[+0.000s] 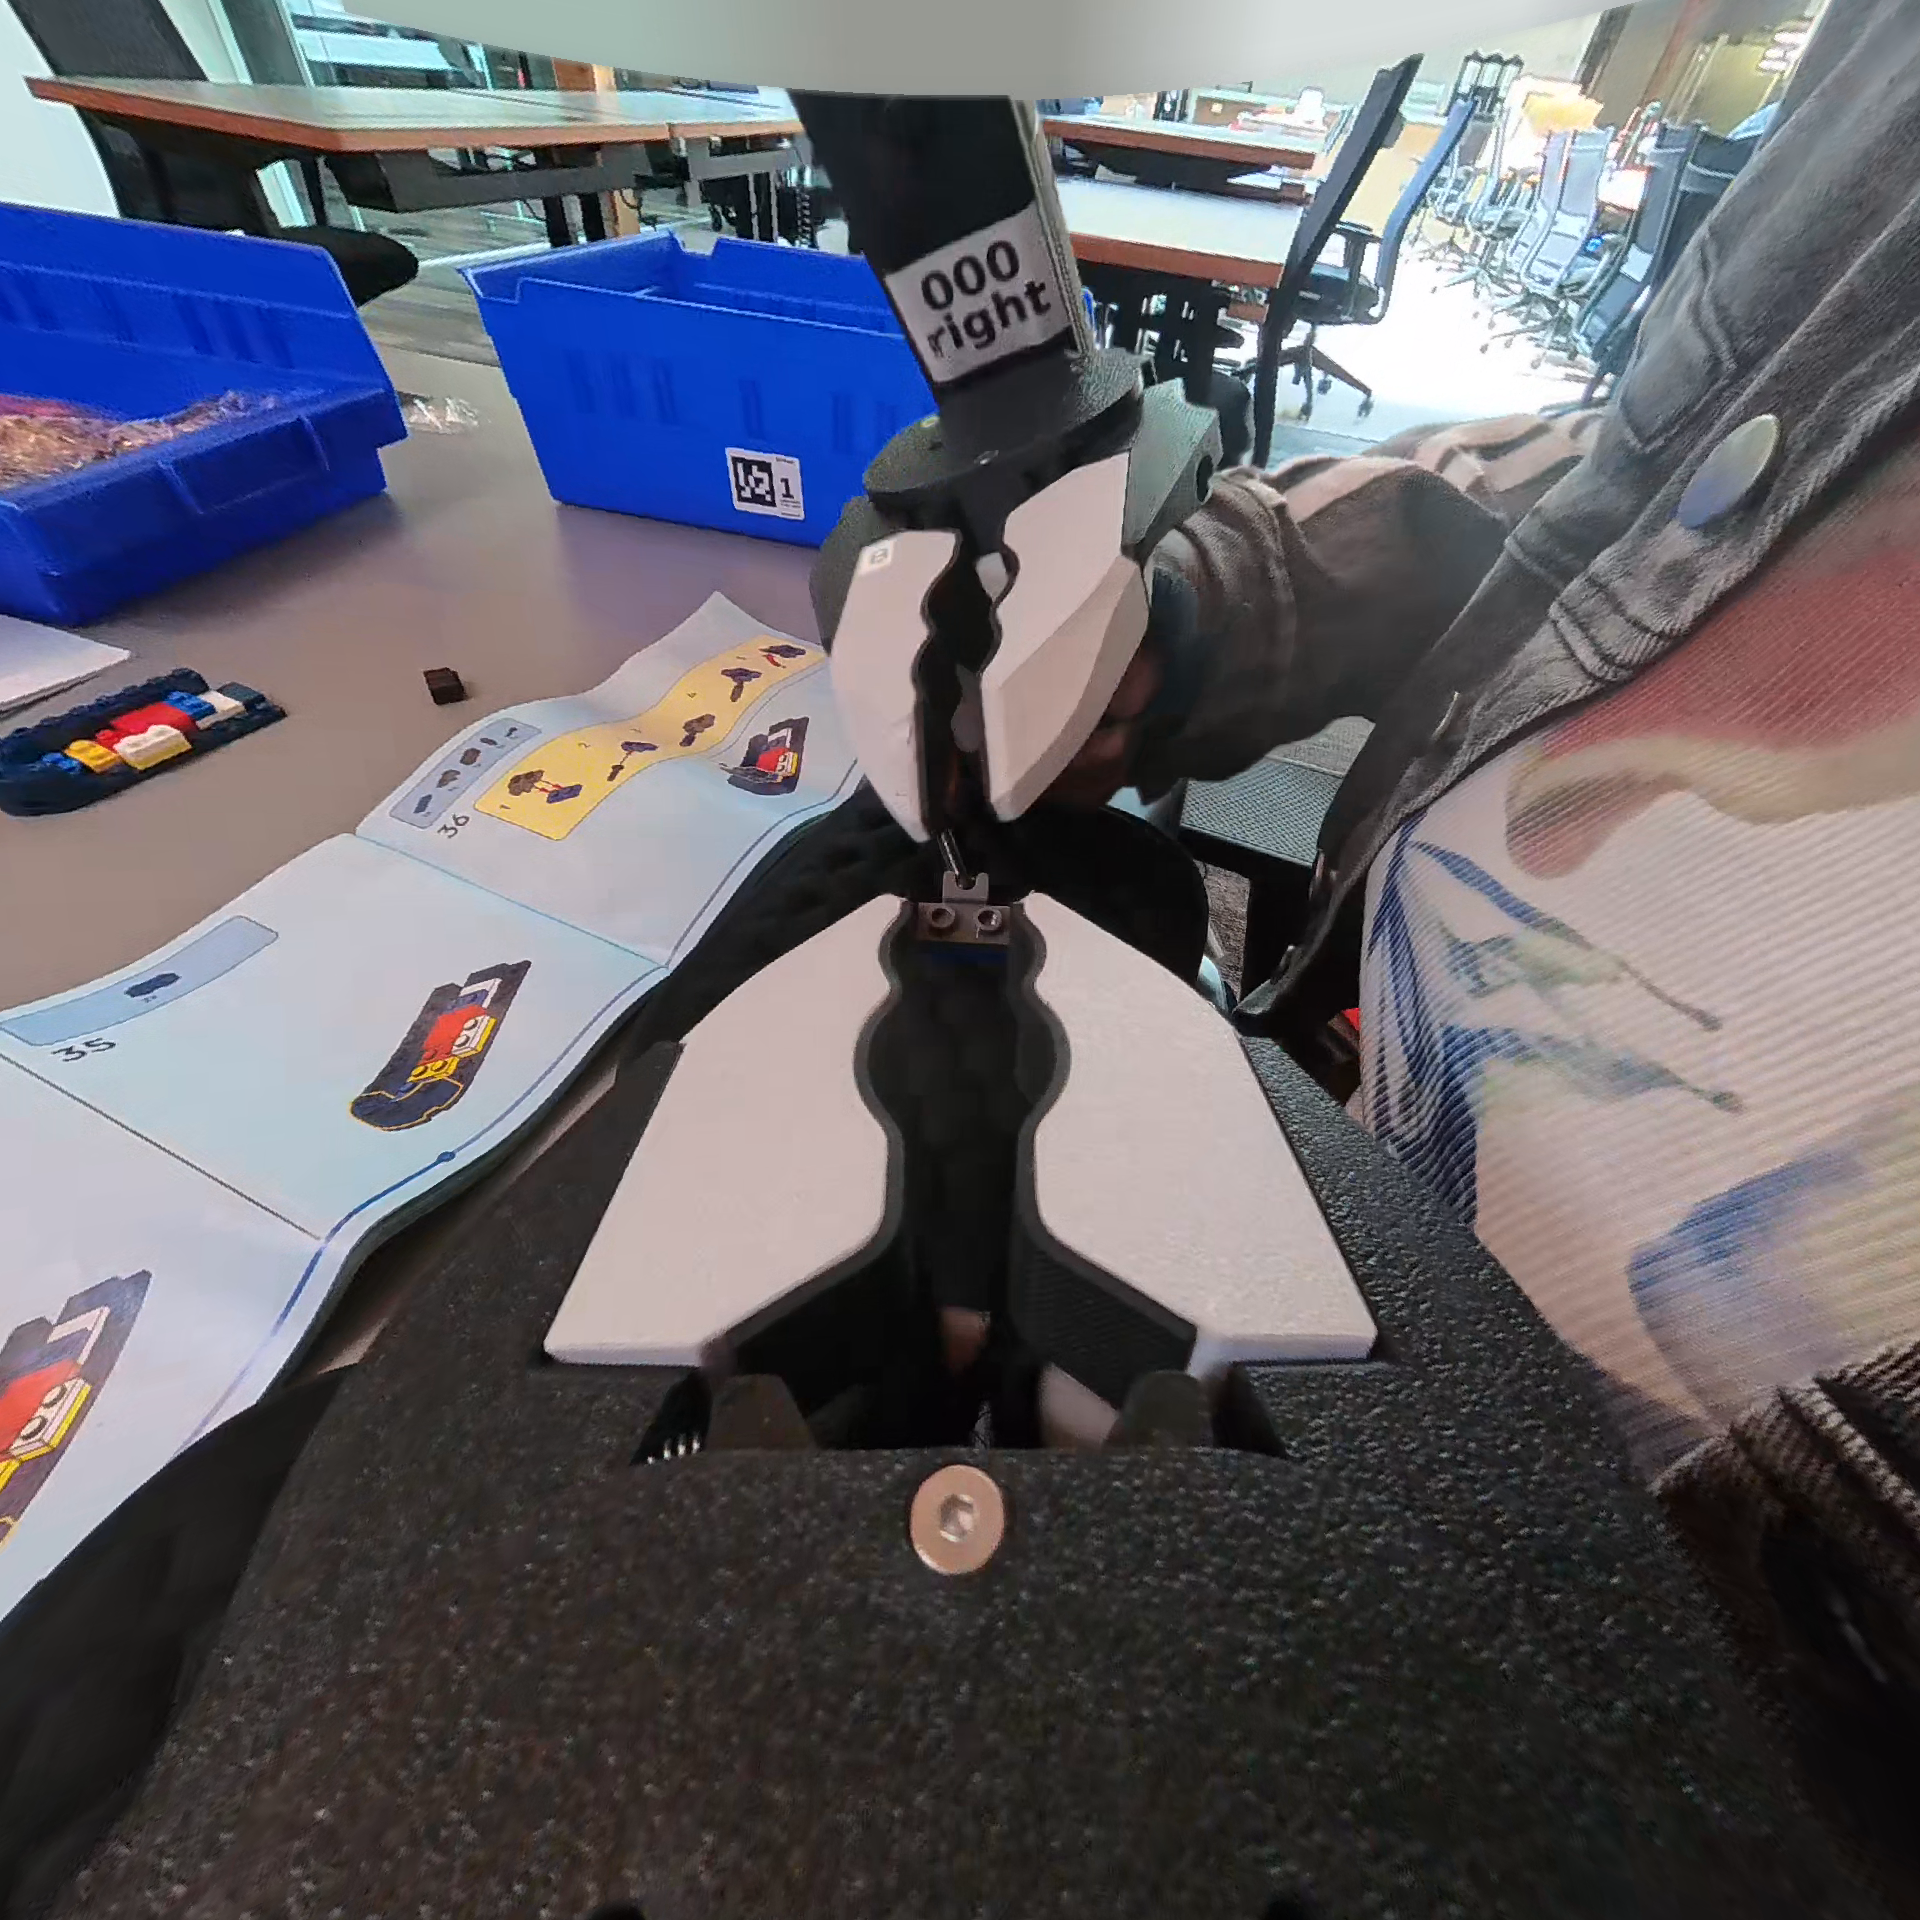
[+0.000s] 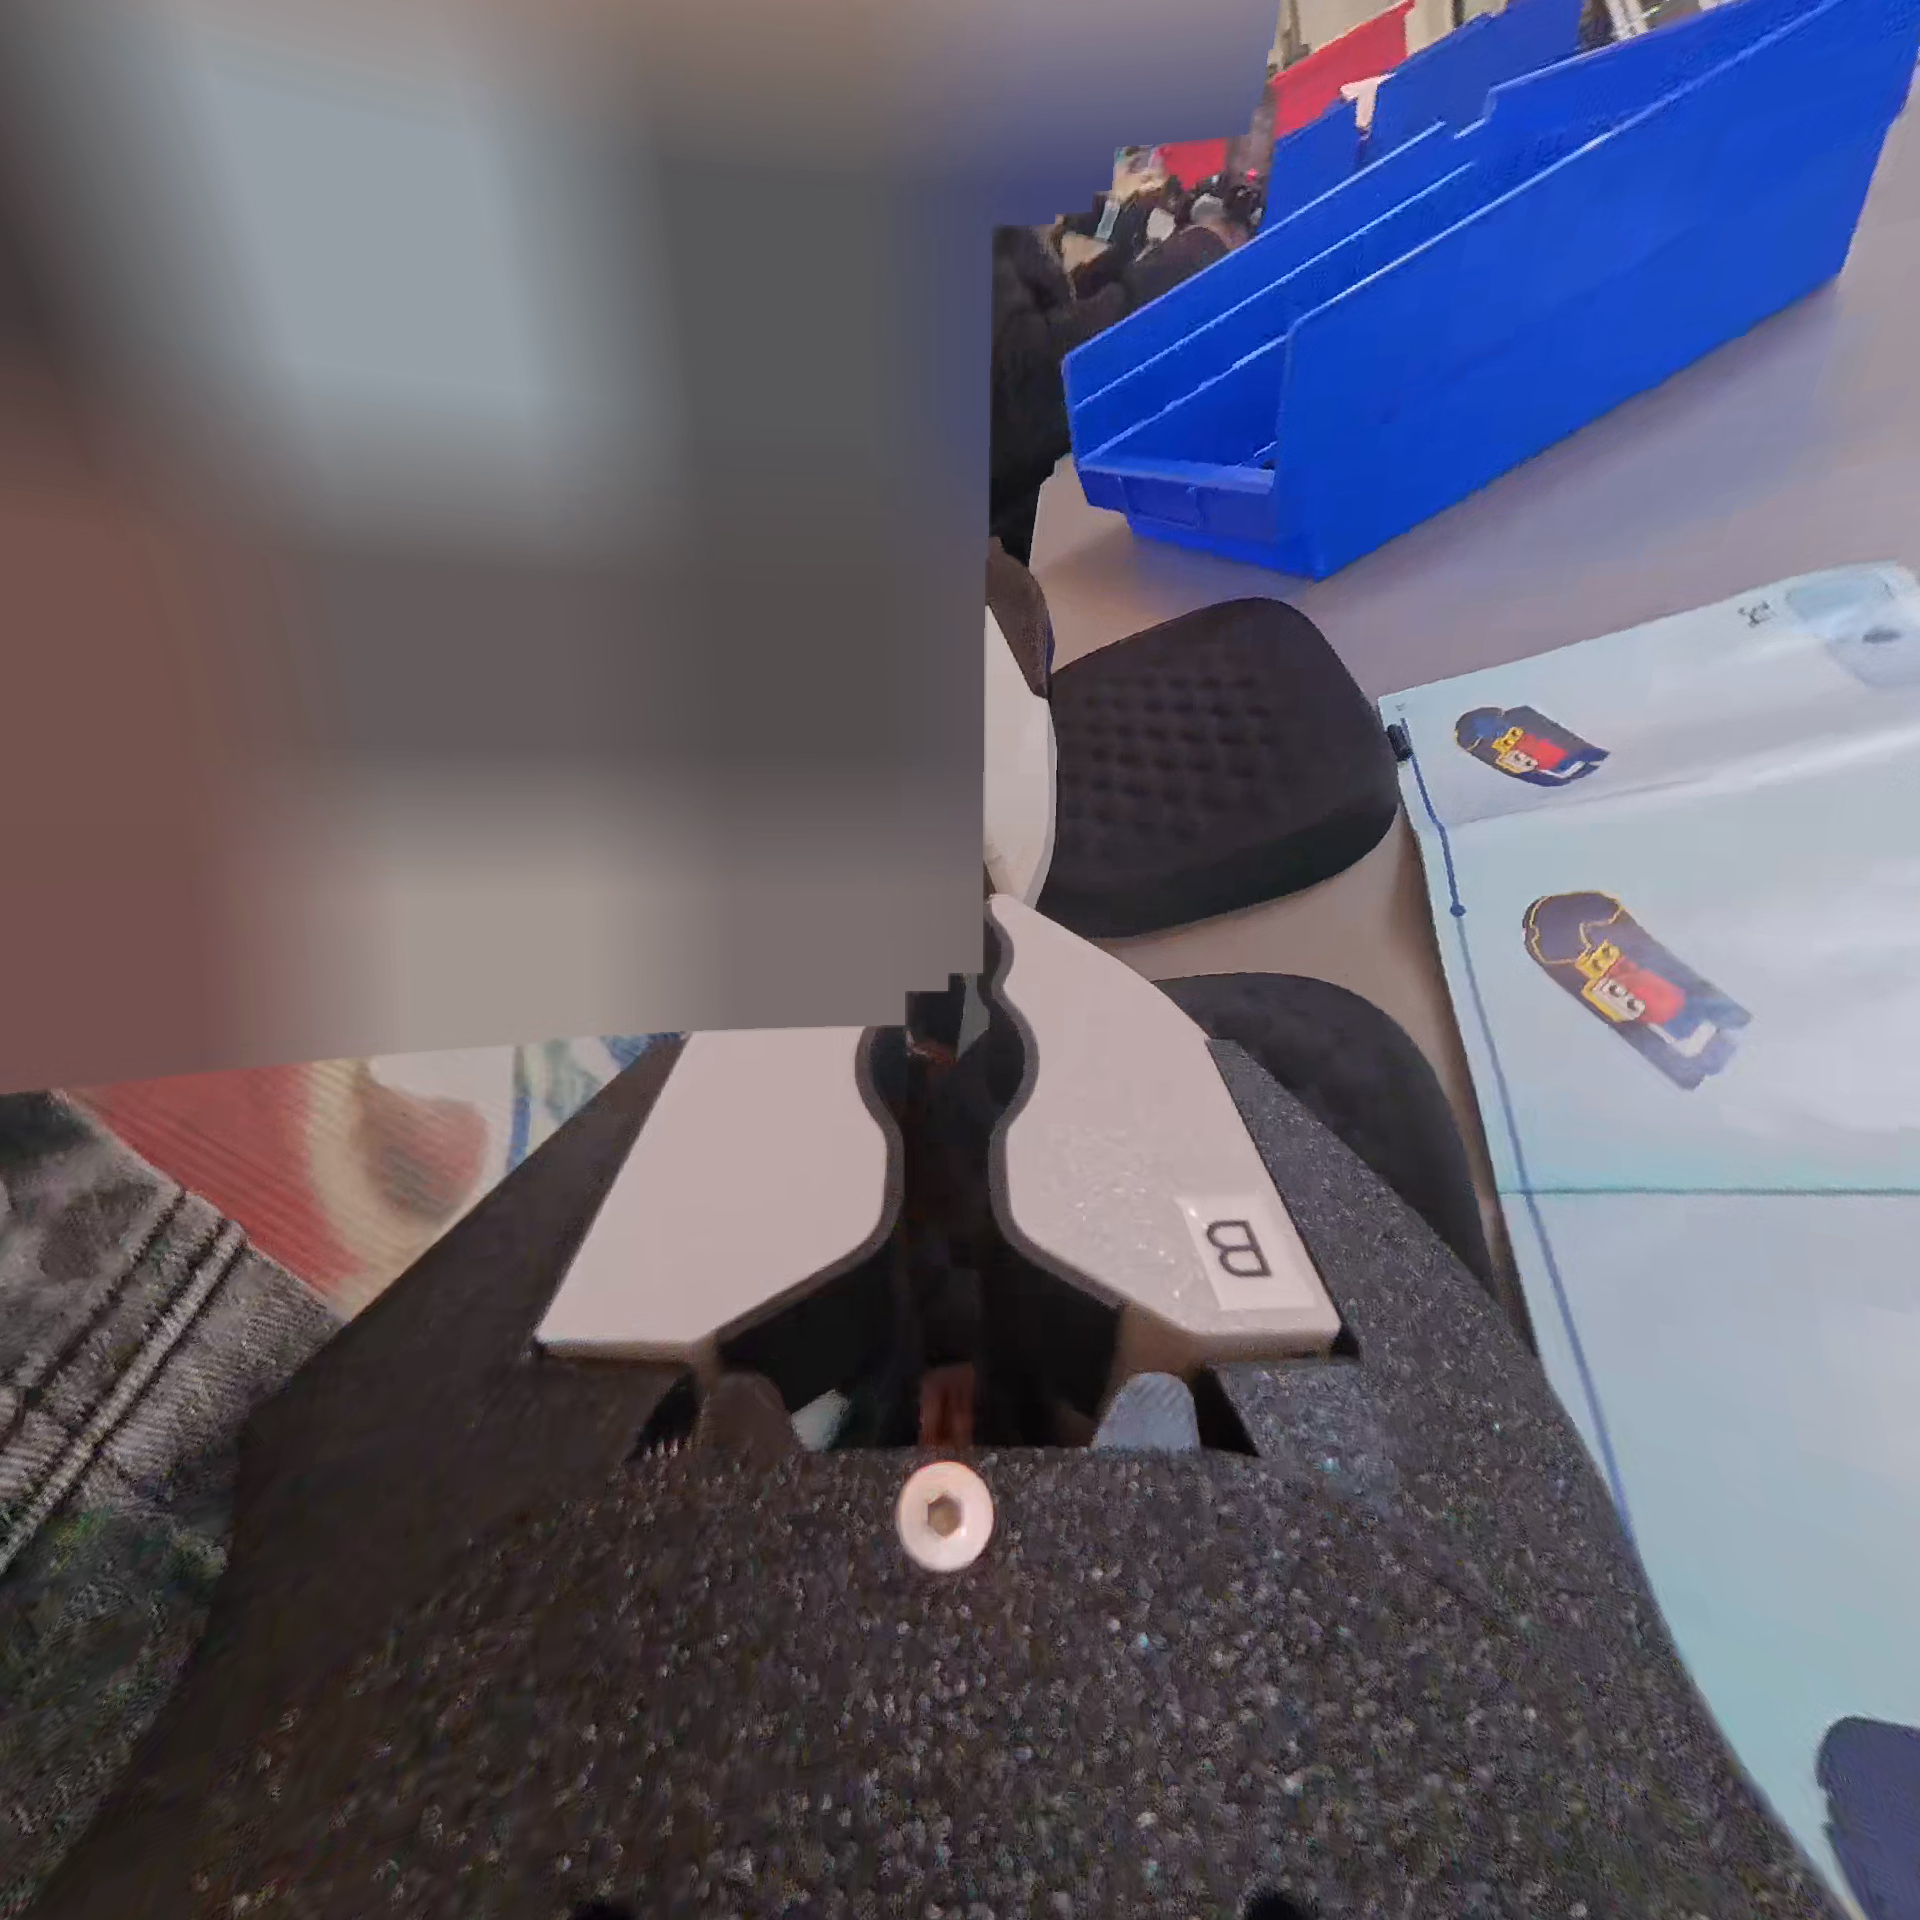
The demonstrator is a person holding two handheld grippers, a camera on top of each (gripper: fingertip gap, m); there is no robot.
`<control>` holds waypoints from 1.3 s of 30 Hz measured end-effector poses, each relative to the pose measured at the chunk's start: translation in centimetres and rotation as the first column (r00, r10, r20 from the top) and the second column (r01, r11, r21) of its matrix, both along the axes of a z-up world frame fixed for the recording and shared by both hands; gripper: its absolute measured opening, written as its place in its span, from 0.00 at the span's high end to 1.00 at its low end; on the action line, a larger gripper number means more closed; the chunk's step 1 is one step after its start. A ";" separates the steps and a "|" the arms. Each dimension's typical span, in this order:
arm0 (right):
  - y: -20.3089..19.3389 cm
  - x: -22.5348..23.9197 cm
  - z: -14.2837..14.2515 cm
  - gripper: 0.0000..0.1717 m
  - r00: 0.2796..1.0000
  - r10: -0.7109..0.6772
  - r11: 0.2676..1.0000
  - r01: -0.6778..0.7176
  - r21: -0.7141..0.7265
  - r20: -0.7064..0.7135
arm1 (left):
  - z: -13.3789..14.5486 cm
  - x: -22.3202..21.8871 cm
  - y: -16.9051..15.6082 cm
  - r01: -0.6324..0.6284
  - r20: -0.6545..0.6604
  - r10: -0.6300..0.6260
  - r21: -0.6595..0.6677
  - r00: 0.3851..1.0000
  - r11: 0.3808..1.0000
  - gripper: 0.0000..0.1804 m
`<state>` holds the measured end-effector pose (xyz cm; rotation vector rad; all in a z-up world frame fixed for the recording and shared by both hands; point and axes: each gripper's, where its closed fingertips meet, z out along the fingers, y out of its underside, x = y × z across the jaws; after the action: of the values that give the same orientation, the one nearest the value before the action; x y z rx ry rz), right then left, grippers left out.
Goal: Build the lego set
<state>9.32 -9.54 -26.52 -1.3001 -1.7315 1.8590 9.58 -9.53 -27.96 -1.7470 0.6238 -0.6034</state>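
In the left wrist view my left gripper (image 1: 964,916) is shut on a small grey brick (image 1: 964,918) that has two studs, a clip on top and a blue piece under it. My right gripper (image 1: 954,816) comes down from above, just over the left gripper. Its white fingers (image 1: 1049,665) are shut on a thin black bar (image 1: 950,852). The bar's lower end sits at the grey brick's clip. In the right wrist view a blur patch hides the left fingertip, and only the right finger (image 2: 1091,1091) shows fully.
An open instruction booklet (image 1: 416,935) lies on the grey table at the left. Two blue bins (image 1: 707,384) (image 1: 156,416) stand behind it. A part-built brick model (image 1: 135,738) and a small dark brick (image 1: 444,685) lie nearby. A person's jacket and shirt (image 1: 1610,935) fill the right. Left and right tips are no more than a few centimetres apart. From either gripper's tips it is about 30 centimetres to the part-built brick model (image 1: 135,738).
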 end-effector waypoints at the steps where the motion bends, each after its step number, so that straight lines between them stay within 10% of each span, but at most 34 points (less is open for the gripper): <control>1: -0.1 0.0 -0.1 0.95 1.000 0.019 1.000 -0.019 0.022 -0.003 | 0.2 0.1 -0.1 0.006 0.006 -0.006 0.008 1.000 1.000 0.91; 16: 0.1 -0.6 0.5 0.98 0.961 -0.122 0.911 0.207 0.356 -0.246 | 1.0 -0.3 0.3 -0.081 0.120 0.085 -0.037 0.989 0.996 0.91; 35: 0.8 -0.9 4.7 0.99 0.918 -0.215 0.975 0.184 -0.123 -0.333 | 5.6 -0.5 0.8 -0.054 0.283 -0.001 0.187 0.959 0.981 0.91; 39: 3.5 -2.0 7.0 0.99 0.856 -0.321 0.947 0.277 -0.164 -0.404 | 7.3 -3.8 2.2 -0.107 0.211 0.057 0.236 0.976 0.966 0.76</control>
<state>7.29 -6.09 -19.50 -1.0211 -1.1527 1.8842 5.83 -7.28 -20.66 -1.4503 0.4591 -0.6098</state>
